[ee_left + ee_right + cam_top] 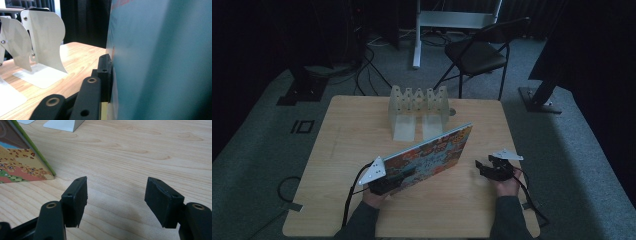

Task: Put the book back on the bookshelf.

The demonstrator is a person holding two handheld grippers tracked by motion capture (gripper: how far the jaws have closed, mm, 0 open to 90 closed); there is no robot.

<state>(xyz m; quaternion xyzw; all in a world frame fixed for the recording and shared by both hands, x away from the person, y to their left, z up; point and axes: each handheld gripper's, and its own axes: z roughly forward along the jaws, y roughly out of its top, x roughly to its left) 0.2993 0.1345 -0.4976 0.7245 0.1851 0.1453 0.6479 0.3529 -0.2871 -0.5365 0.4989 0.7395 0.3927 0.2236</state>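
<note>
A large thin book (432, 152) with a colourful patchwork cover stands tilted on its lower edge on the wooden table (352, 130). My left gripper (394, 180) is shut on the book's near left end. In the left gripper view one black pad (106, 72) presses flat against the book's teal face (160, 60); the other jaw is hidden behind the book. My right gripper (482, 167) rests low over the table just right of the book, open, with bare wood between its jaws (116, 197). The book's lower corner (22, 162) lies apart from it to the left.
A pale rack of upright dividers (418, 107) stands at the back middle of the table, and its white plates (47, 37) rise just beyond the left gripper. A black folding chair (477, 52) and cables sit on the floor behind the table.
</note>
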